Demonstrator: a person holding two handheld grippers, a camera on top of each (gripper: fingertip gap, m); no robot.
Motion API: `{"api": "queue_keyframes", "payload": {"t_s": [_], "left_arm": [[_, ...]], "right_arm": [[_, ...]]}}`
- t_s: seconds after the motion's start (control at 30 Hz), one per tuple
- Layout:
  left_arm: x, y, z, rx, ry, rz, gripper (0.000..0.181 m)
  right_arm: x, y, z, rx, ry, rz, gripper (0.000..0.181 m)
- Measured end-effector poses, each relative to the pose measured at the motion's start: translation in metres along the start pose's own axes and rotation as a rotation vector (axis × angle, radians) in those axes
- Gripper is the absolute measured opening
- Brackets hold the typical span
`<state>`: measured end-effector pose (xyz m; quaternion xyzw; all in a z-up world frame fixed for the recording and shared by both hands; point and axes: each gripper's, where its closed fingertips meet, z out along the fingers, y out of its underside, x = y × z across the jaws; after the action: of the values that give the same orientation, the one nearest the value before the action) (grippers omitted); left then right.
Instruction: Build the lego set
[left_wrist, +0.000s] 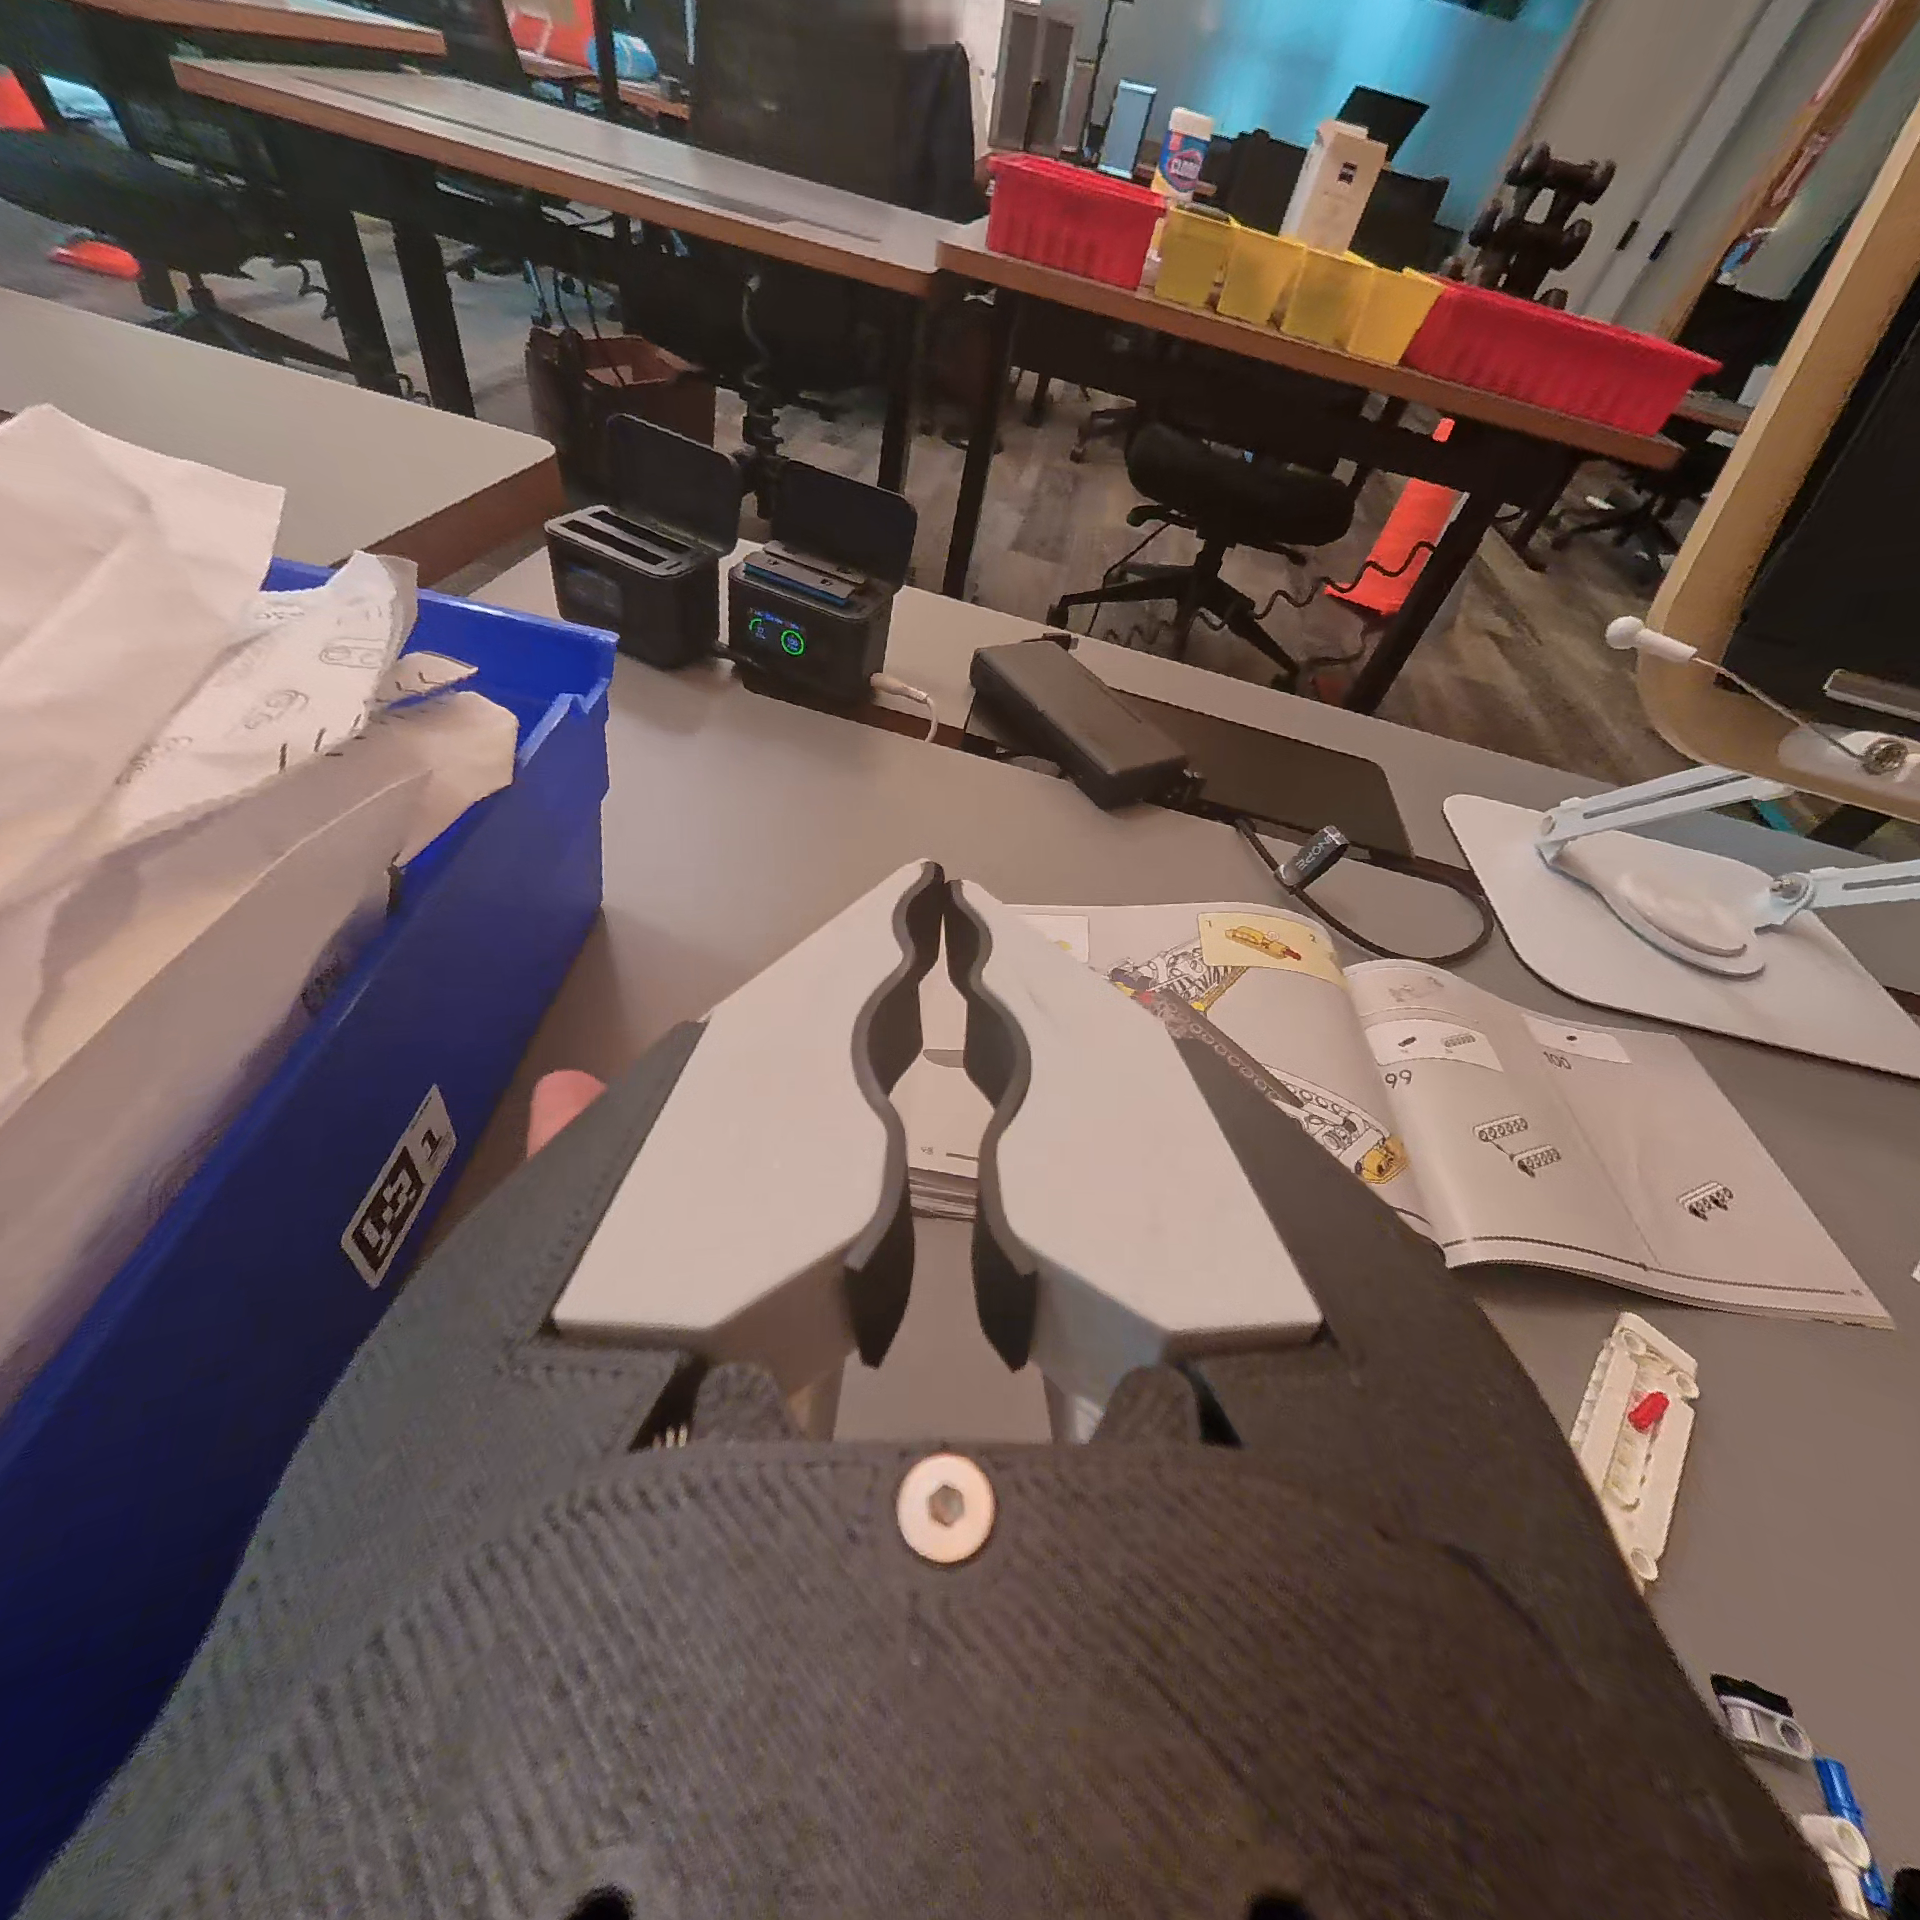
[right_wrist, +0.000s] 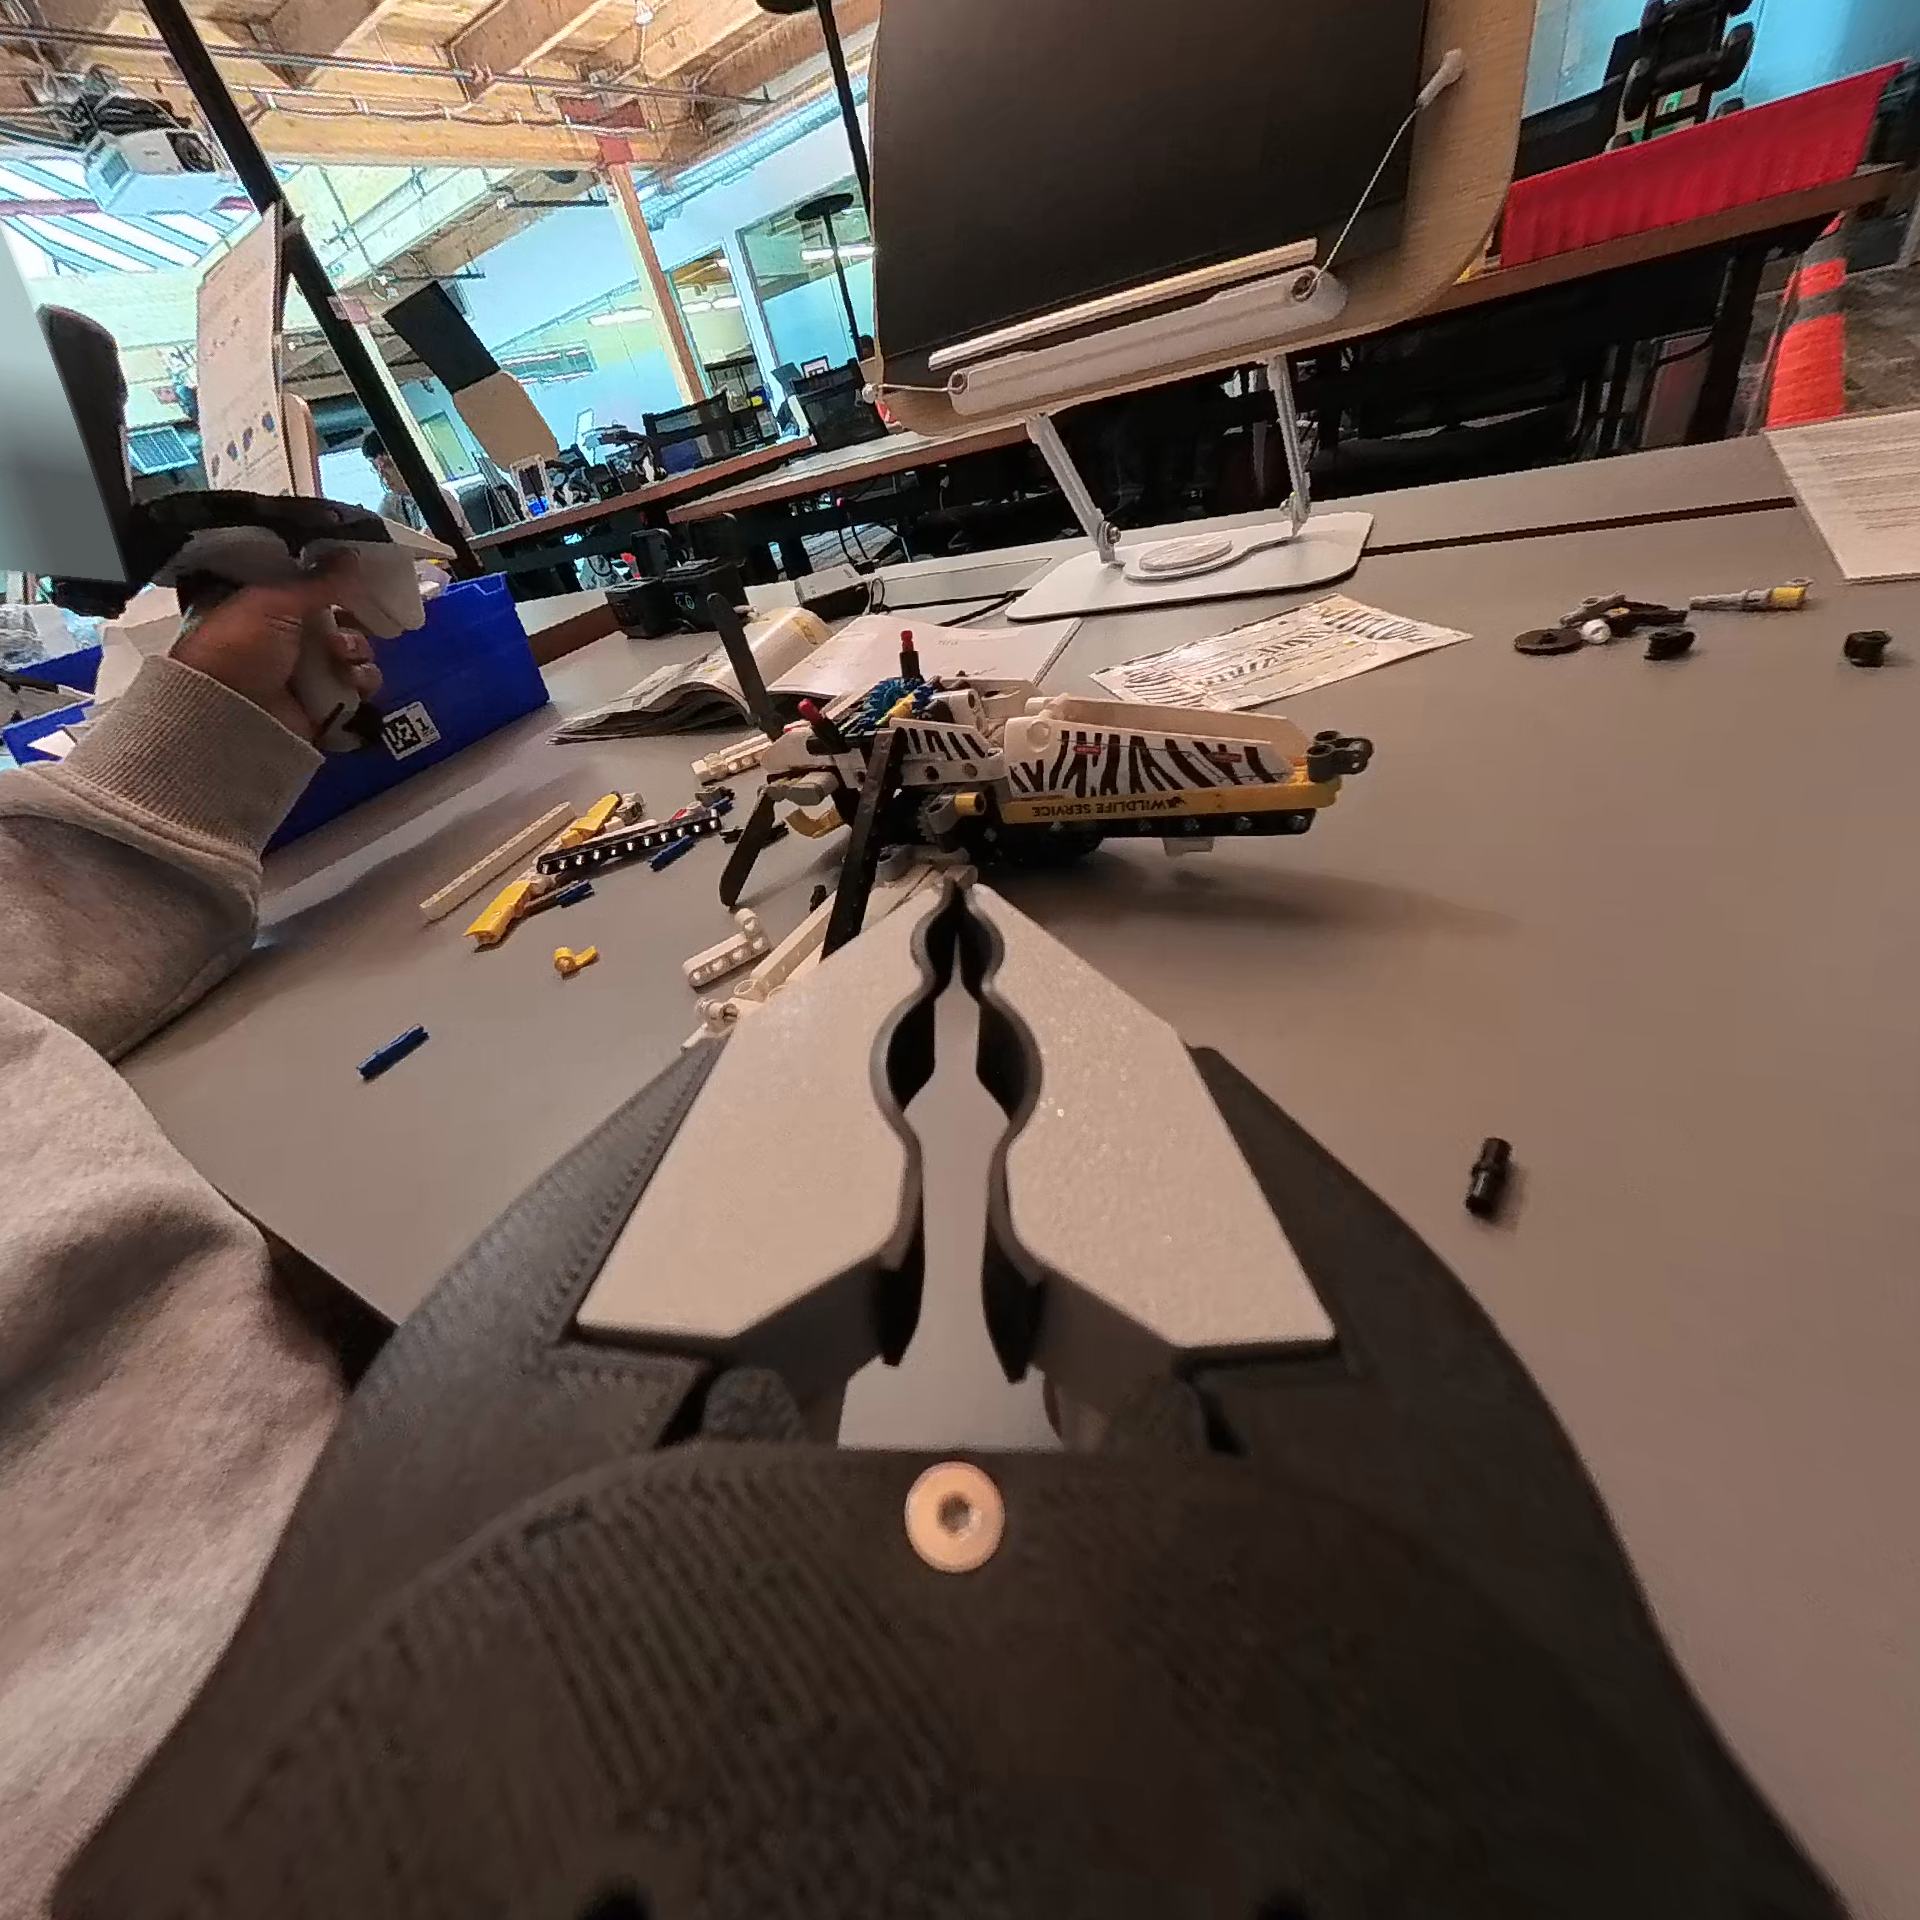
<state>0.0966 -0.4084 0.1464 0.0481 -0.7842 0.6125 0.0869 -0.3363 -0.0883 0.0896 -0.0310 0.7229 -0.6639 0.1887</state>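
The part-built Lego model (right_wrist: 1091, 769), white with zebra stripes and a yellow lower band, lies on the grey table (right_wrist: 1455, 987). My right gripper (right_wrist: 961, 899) is shut and empty, with its tips just in front of the model and beside a white beam (right_wrist: 800, 951). Loose yellow, black and white pieces (right_wrist: 582, 842) lie to the model's left. My left gripper (left_wrist: 943, 894) is shut and empty, raised over the open instruction booklet (left_wrist: 1538, 1122). In the right wrist view a hand holds it up (right_wrist: 395, 566) above the blue bin (right_wrist: 468, 665).
The blue bin (left_wrist: 312, 1195) holds white paper bags. A white panel with a red pin (left_wrist: 1631, 1444) and small pieces (left_wrist: 1766, 1730) lie at right. A black pin (right_wrist: 1488, 1174), blue pin (right_wrist: 392, 1049), sticker sheet (right_wrist: 1278, 649), black parts (right_wrist: 1600, 623) and monitor stand (right_wrist: 1195, 551) share the table.
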Motion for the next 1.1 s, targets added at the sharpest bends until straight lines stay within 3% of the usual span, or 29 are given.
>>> {"api": "queue_keyframes", "payload": {"t_s": [0.67, 0.77, 0.83, 0.97, 1.1], "left_arm": [[0.005, 0.0, 0.0, 0.005, 0.039, 0.017, 0.0], [0.001, 0.0, 0.001, 0.006, 0.038, 0.032, 0.0], [-0.002, 0.003, 0.003, -0.009, 0.041, 0.038, 0.0], [-0.003, 0.007, 0.005, -0.032, 0.059, 0.014, 0.0], [-0.003, 0.006, 0.005, -0.039, 0.105, -0.054, 0.0]], "right_arm": [[0.002, -0.001, -0.002, -0.002, 0.01, 0.0, 0.0], [0.014, 0.0, 0.003, -0.04, 0.091, 0.11, 0.0], [-0.003, -0.007, 0.015, -0.061, 0.061, 0.142, 0.0], [-0.073, -0.027, 0.069, -0.171, -0.092, -0.047, 0.003], [-0.143, -0.001, 0.13, -0.398, -0.291, -0.108, 0.029]]}}
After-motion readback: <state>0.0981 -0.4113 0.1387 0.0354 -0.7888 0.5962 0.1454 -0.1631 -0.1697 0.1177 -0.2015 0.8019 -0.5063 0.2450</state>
